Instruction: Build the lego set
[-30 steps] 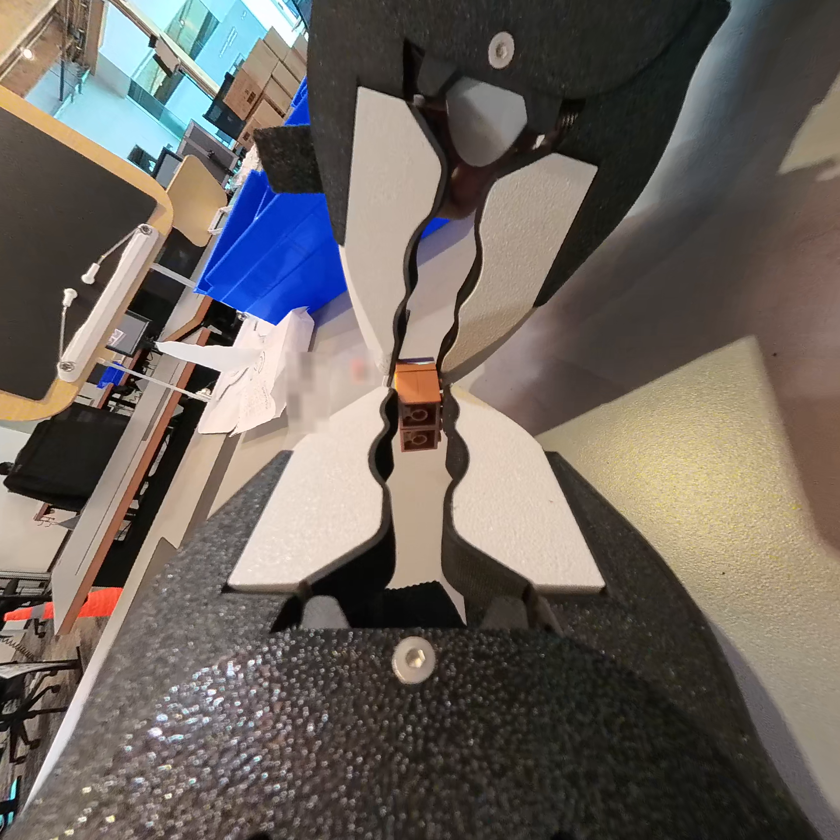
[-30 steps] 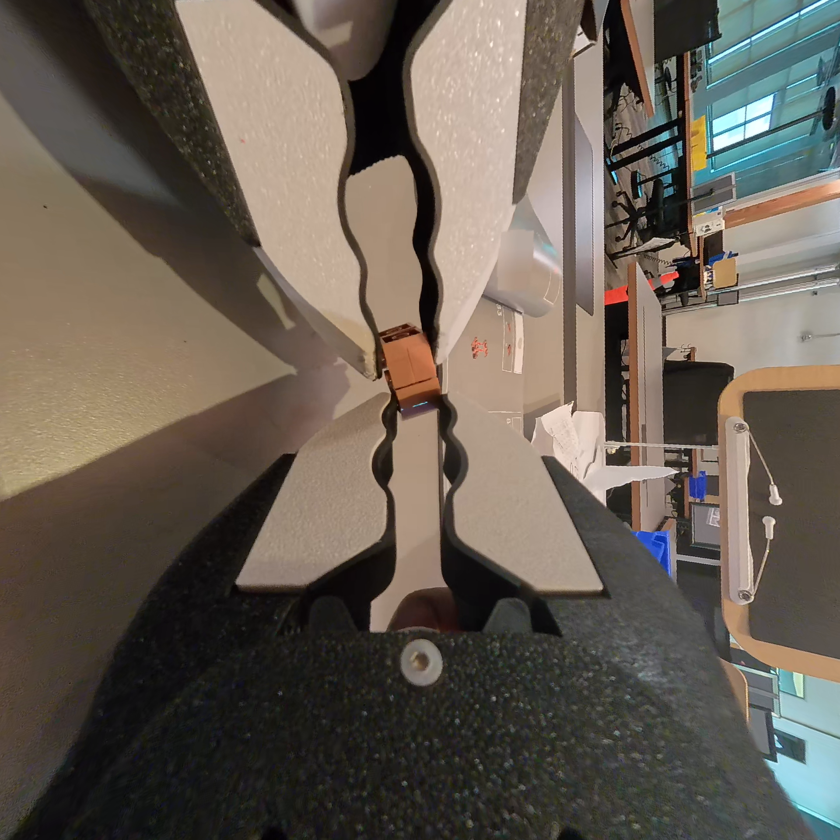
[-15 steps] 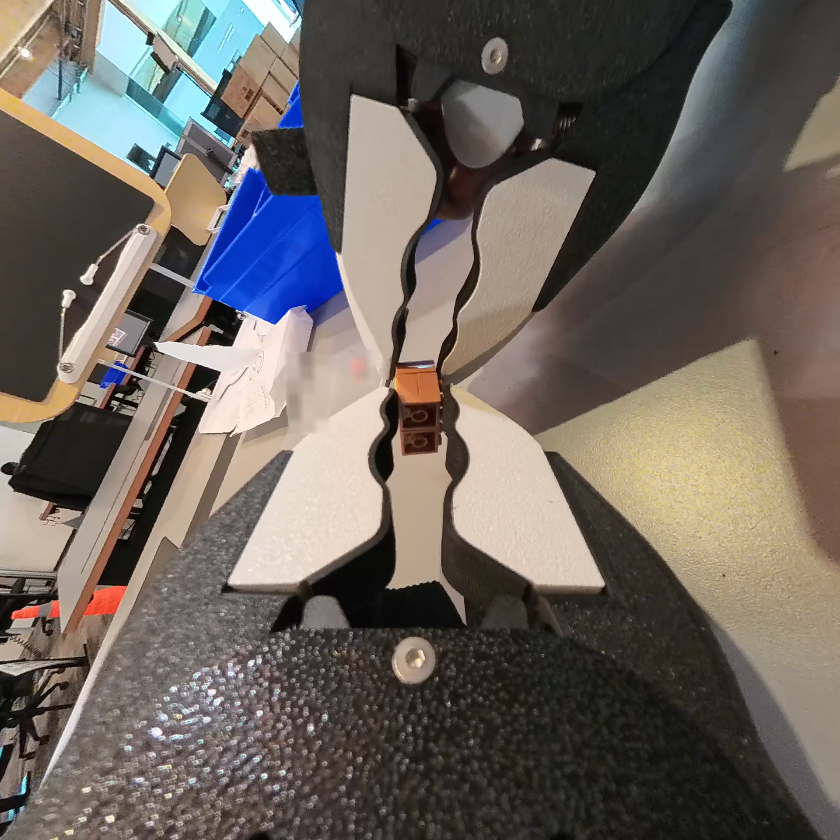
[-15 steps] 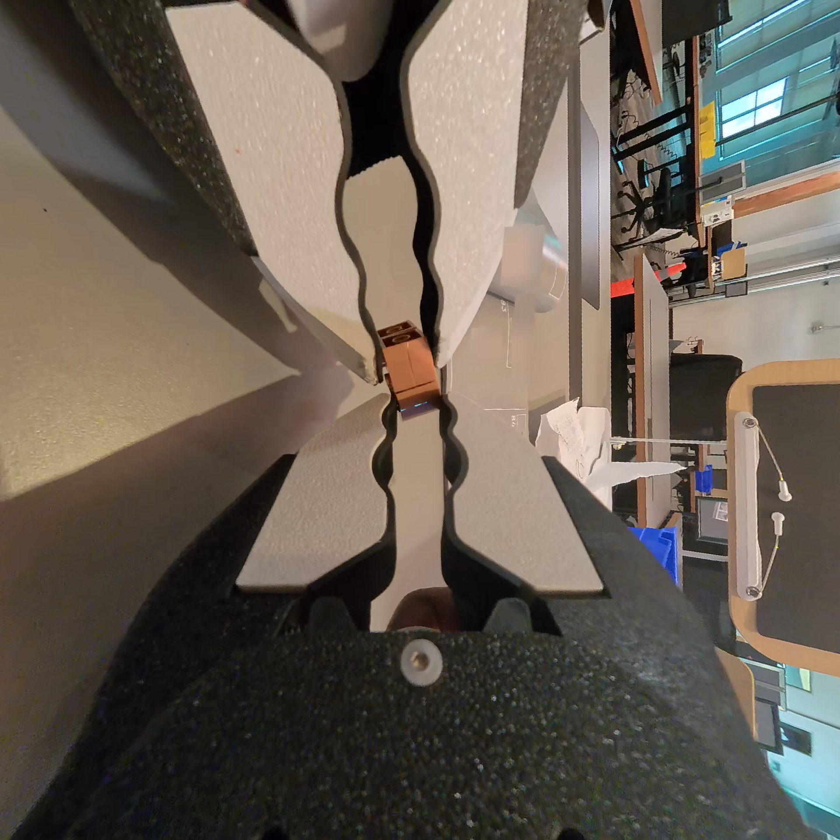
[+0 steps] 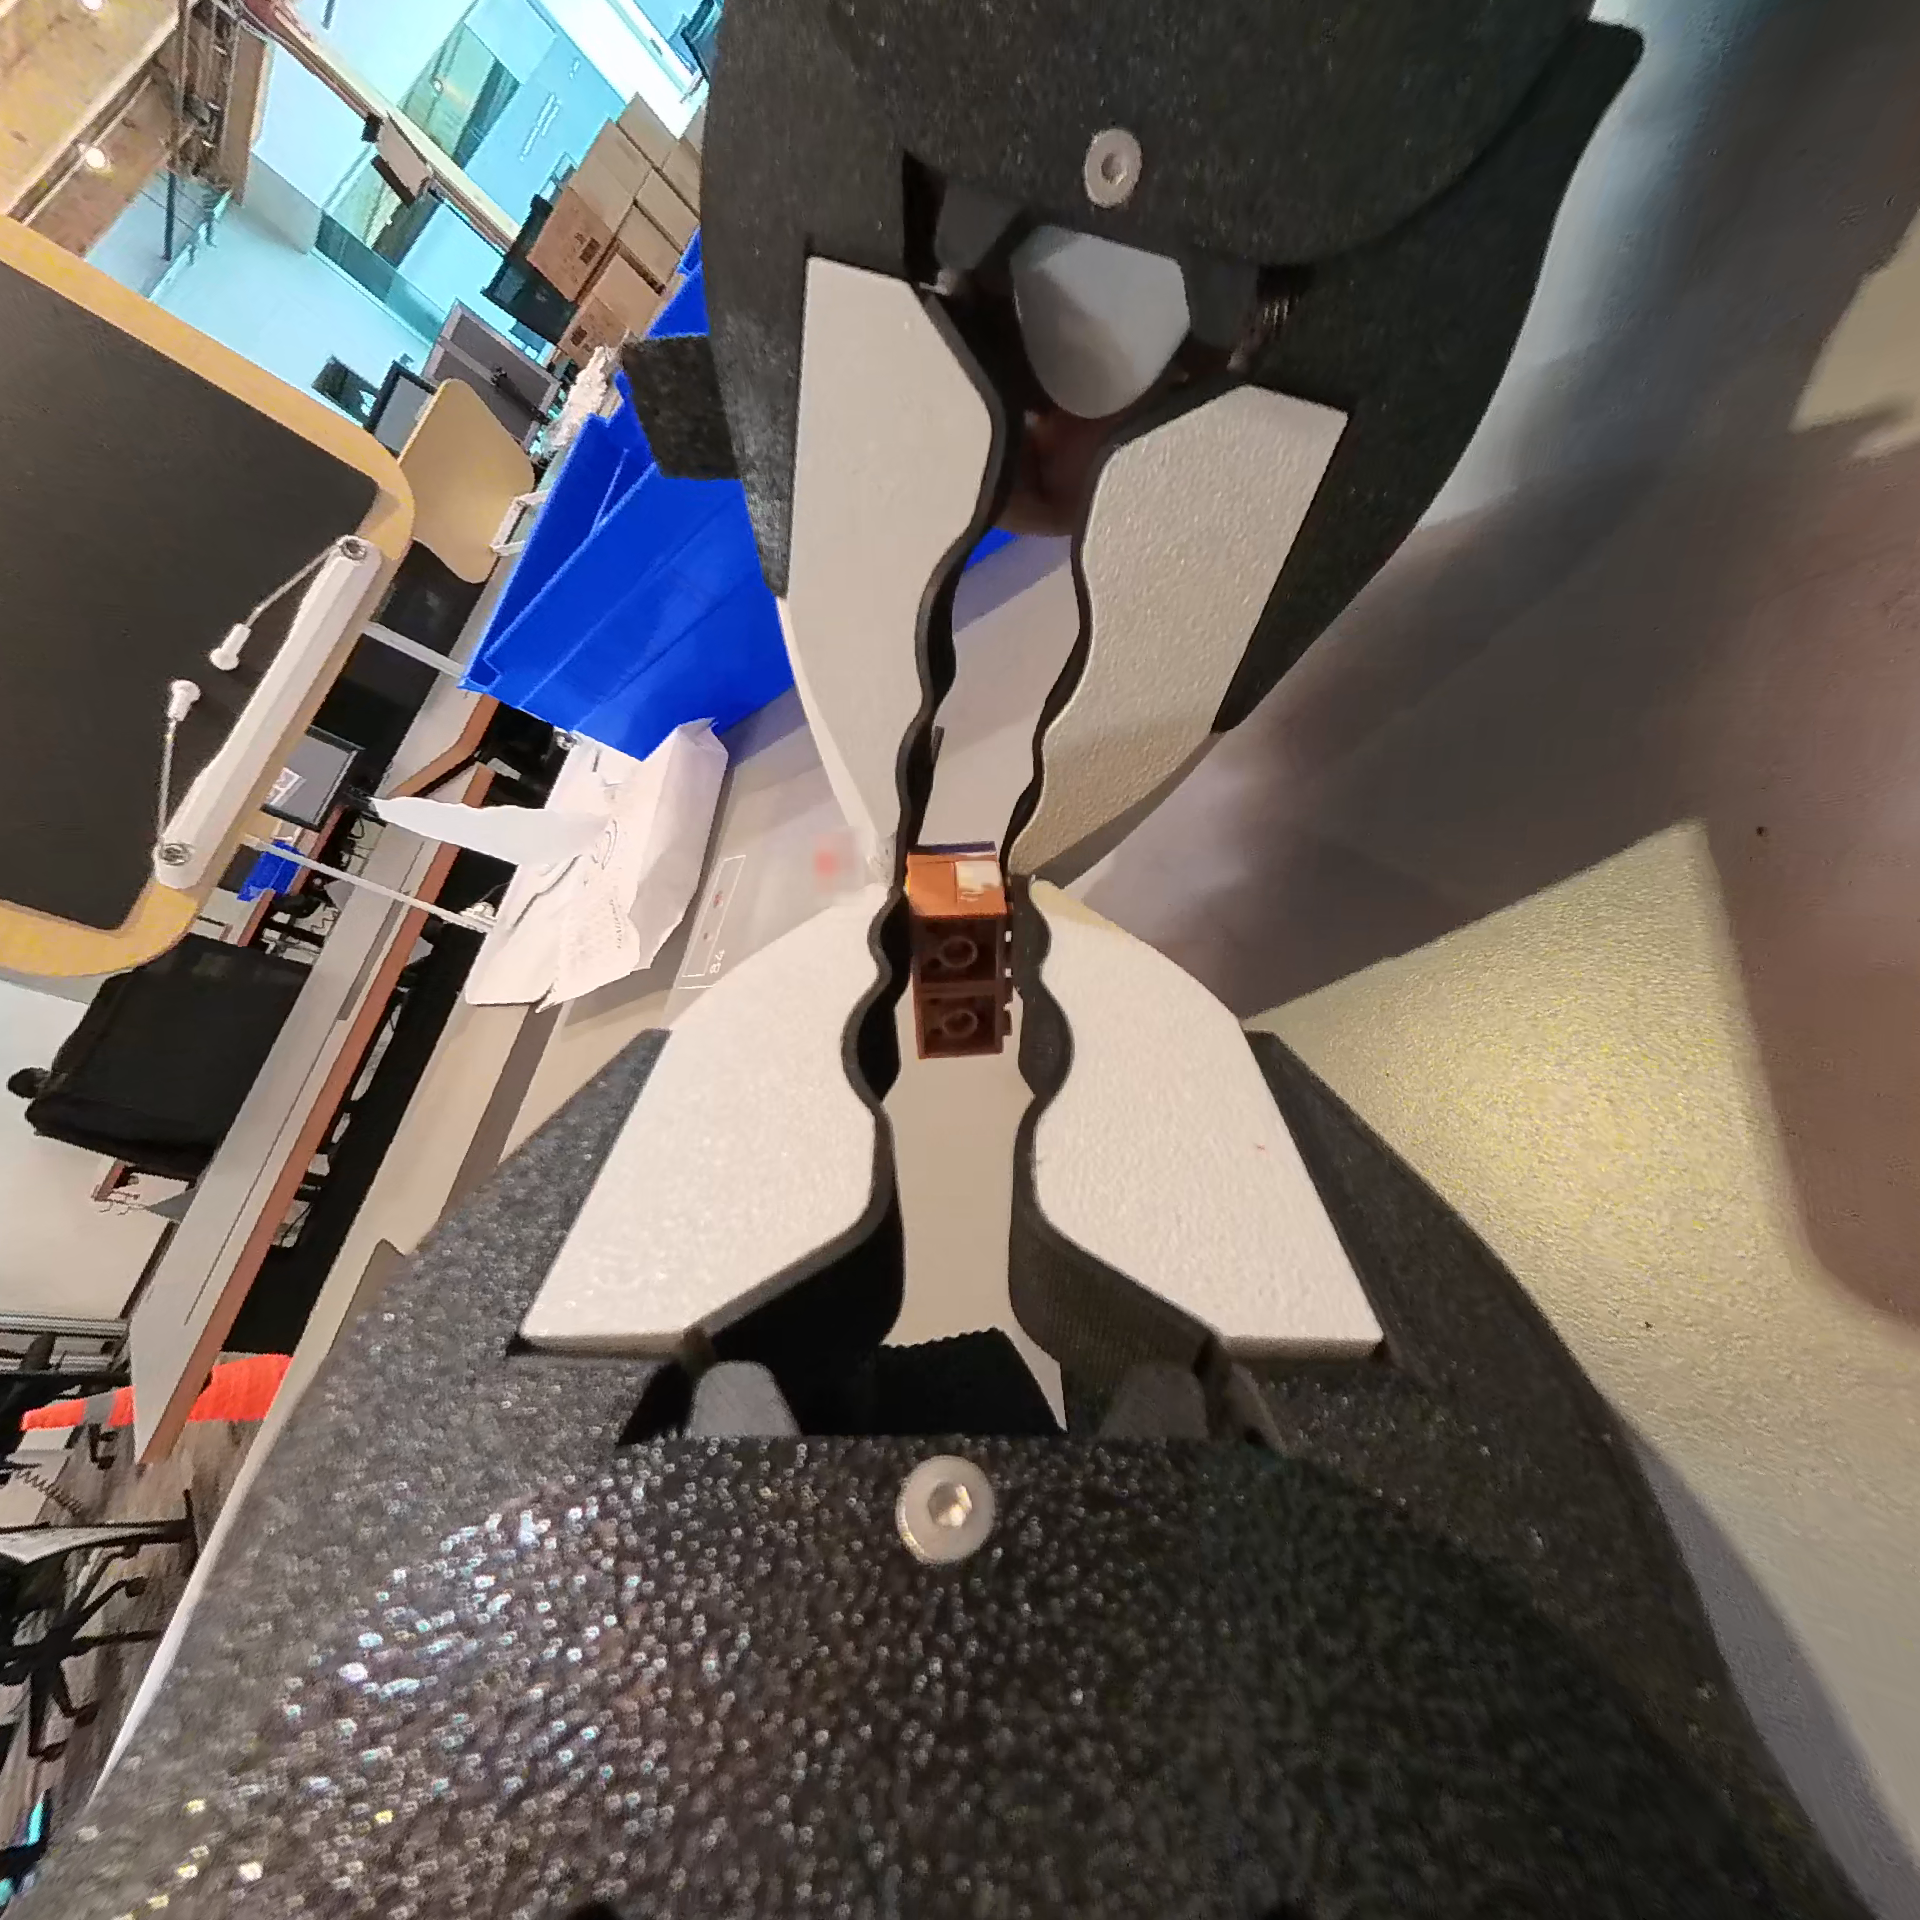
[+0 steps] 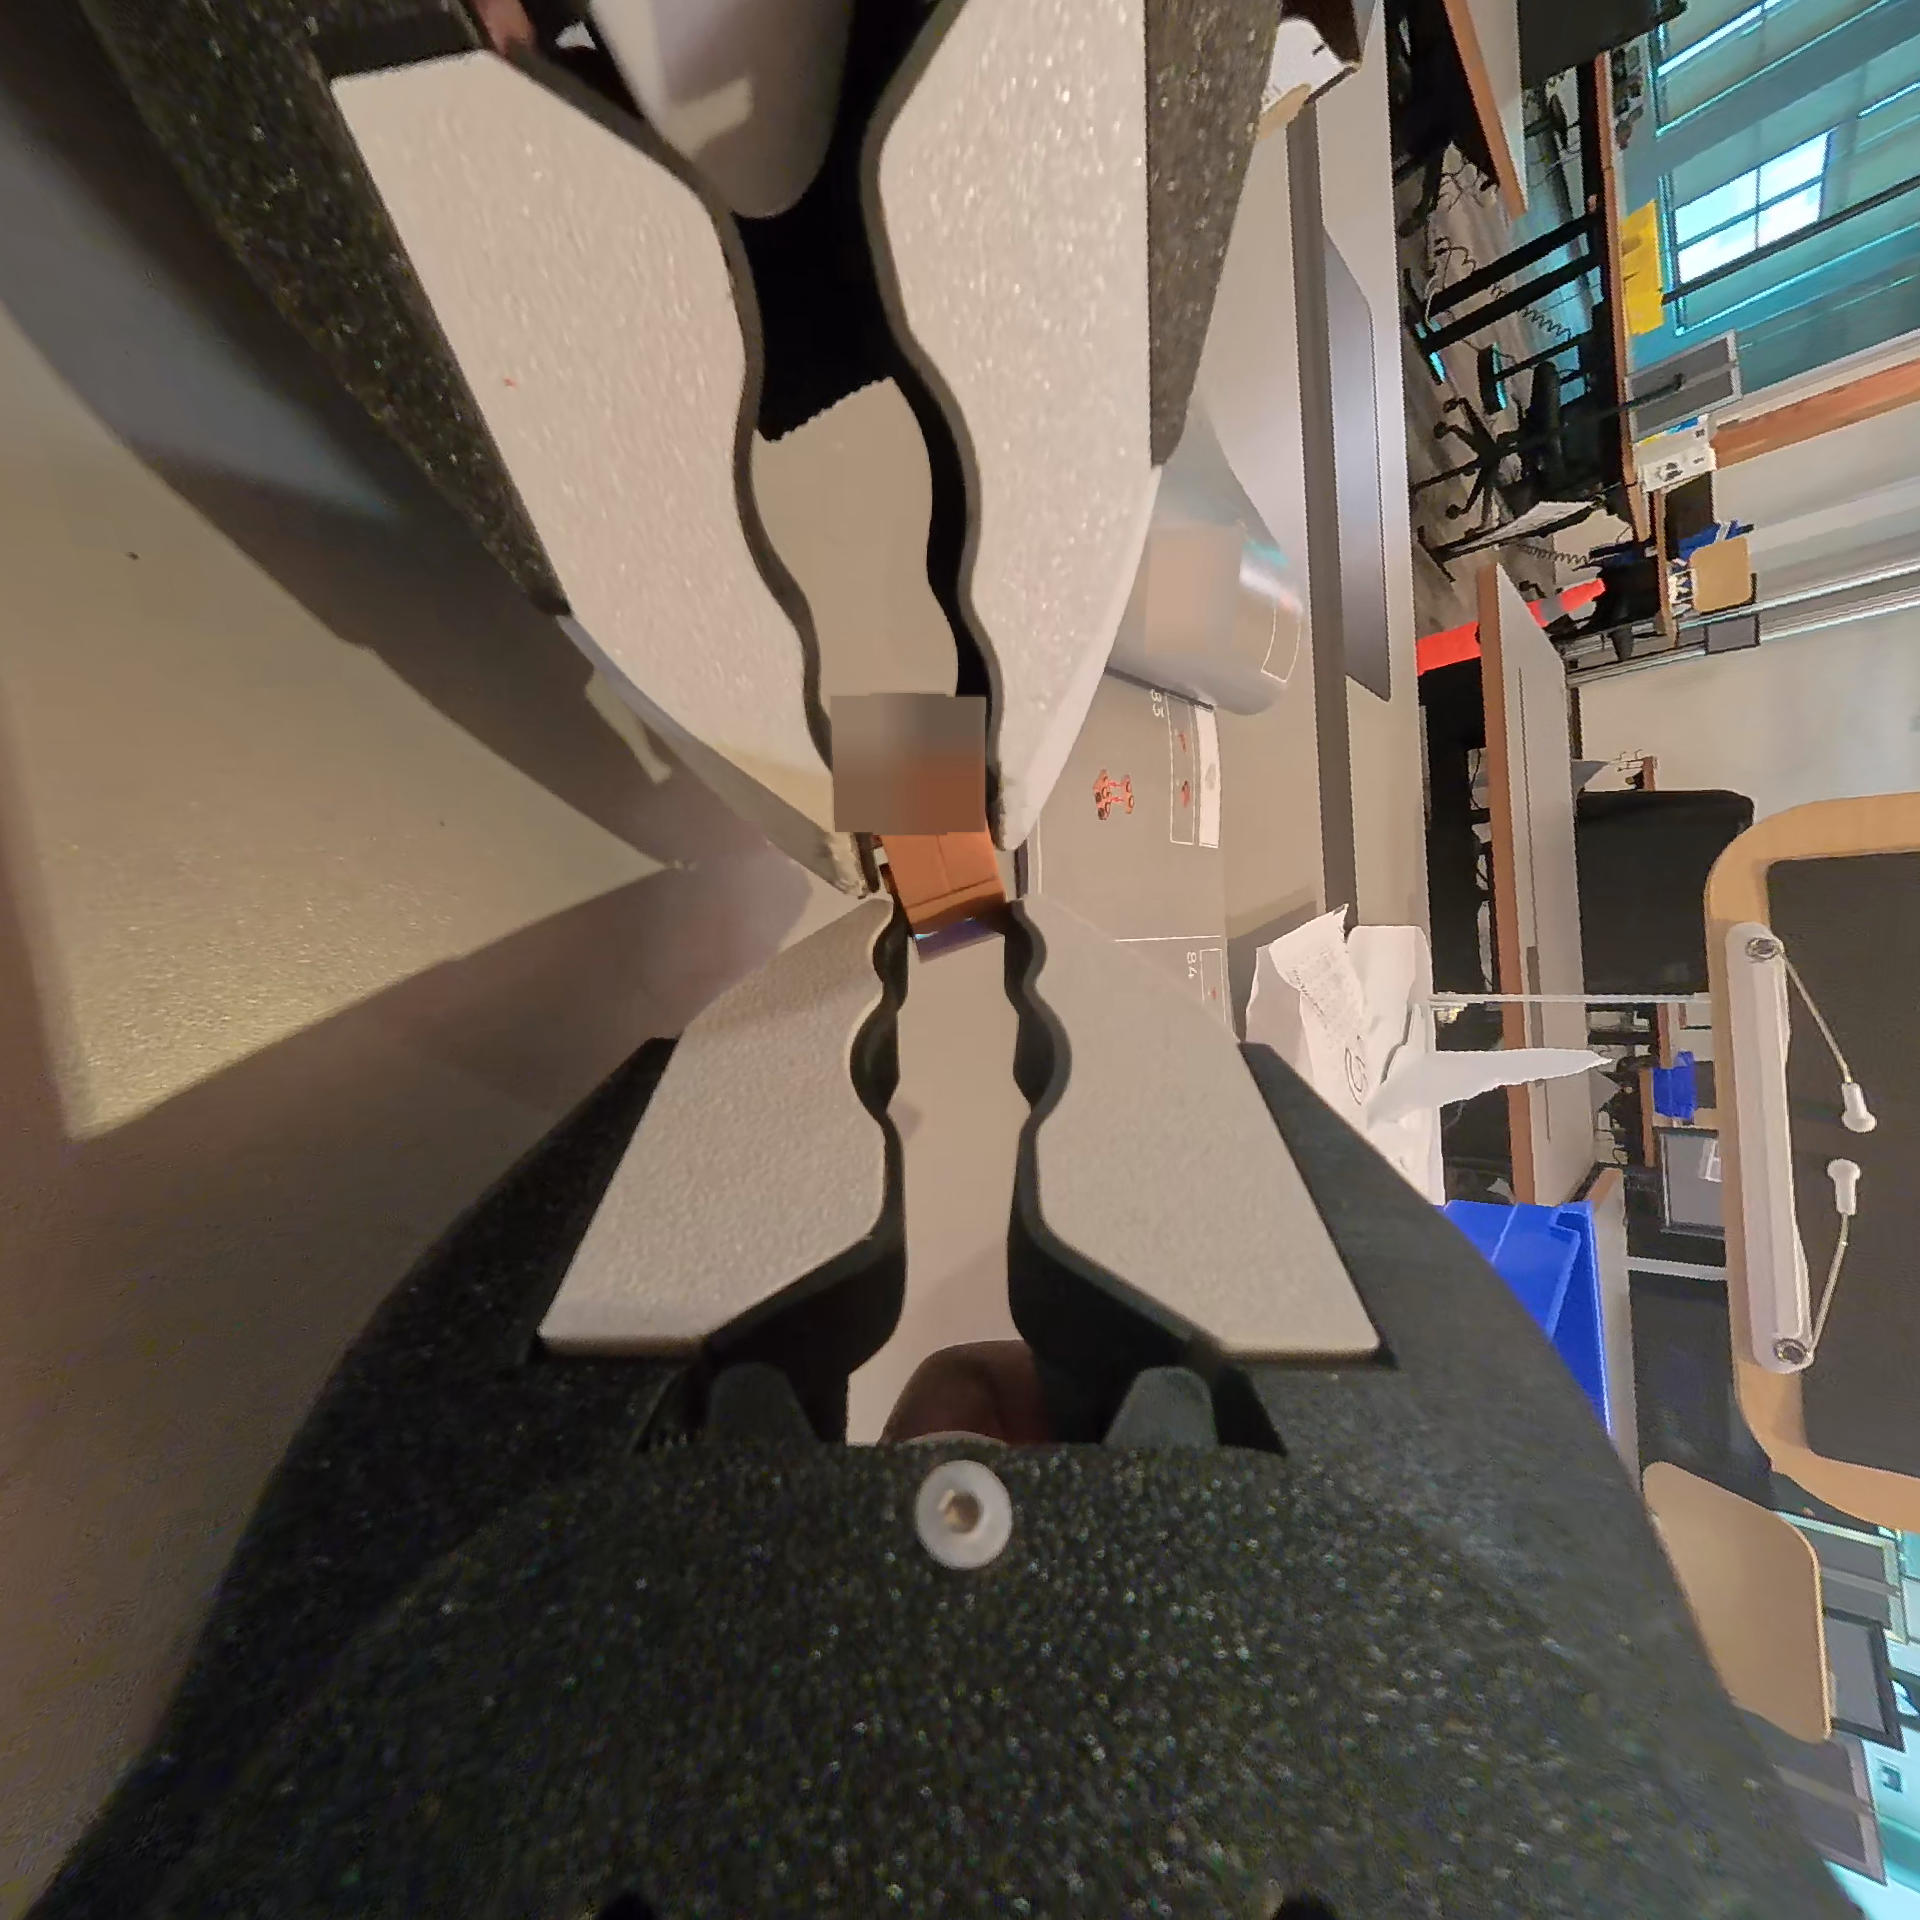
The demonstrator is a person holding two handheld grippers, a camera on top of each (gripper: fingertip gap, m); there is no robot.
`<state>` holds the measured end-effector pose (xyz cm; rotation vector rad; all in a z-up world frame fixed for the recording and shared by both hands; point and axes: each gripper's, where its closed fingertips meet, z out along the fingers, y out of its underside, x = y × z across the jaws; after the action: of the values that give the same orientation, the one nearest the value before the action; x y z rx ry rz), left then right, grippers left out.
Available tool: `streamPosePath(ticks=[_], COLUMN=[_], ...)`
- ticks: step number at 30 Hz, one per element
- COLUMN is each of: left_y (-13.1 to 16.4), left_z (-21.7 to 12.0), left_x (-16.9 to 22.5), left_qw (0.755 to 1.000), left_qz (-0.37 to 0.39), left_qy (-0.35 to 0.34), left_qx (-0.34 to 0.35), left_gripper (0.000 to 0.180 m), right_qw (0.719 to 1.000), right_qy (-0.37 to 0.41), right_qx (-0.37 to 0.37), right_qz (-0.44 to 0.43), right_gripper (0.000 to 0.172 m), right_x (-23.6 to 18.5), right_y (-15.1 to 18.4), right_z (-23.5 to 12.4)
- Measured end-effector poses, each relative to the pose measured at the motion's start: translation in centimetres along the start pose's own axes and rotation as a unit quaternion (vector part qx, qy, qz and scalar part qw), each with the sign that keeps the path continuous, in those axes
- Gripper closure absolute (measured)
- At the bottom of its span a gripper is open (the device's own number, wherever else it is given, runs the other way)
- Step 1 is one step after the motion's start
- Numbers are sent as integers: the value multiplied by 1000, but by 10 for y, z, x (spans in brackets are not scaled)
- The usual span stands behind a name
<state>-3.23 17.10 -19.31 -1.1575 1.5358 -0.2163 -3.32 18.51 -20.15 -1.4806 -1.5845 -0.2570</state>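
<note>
My two grippers meet tip to tip above a pale table. My left gripper is shut on a small brown brick, whose hollow underside faces the left wrist camera. A thin blue piece sits on the brick's far end, between the fingertips of my right gripper, which reaches in from above. In the right wrist view my right gripper is shut on that blue piece. The brown brick sits just beyond it, in the left gripper's fingers. A blurred patch covers part of the brick.
A blue bin and crumpled white paper lie behind on the grey desk; they also show in the right wrist view, the bin and the paper. A grey cylinder stands farther off. A wood-edged black panel is at the right. Only a small space, under 4 cm, lies between the two pairs of fingers.
Both grippers stay tip to tip on the brown brick and blue piece. The pair has tilted slightly, so the background has shifted a little. Neither grasp has changed.
</note>
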Motion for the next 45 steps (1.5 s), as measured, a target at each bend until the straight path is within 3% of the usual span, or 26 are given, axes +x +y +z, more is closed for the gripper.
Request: streamPosePath(ticks=[15, 26, 33, 45], left_y=[-2, -10, -5, -2], left_z=[-2, -8, -17, -18], left_x=[-11, -21, -21, -23], left_qw=[999, 995, 999, 992], left_qz=[22, -68, 11, 119], left_qy=[-34, -10, 4, -41], left_qx=[11, 73, 51, 27], left_gripper=[161, 148, 153, 159], right_qw=[999, 997, 997, 997], right_qy=[6, 2, 9, 22], right_qx=[28, 50, 49, 47], right_qz=[45, 67, 66, 58], right_gripper=[154, 155, 155, 155], right_x=[9, 13, 17, 19], right_y=[-1, -4, -3, -5], right_z=[2, 0, -1, -3])
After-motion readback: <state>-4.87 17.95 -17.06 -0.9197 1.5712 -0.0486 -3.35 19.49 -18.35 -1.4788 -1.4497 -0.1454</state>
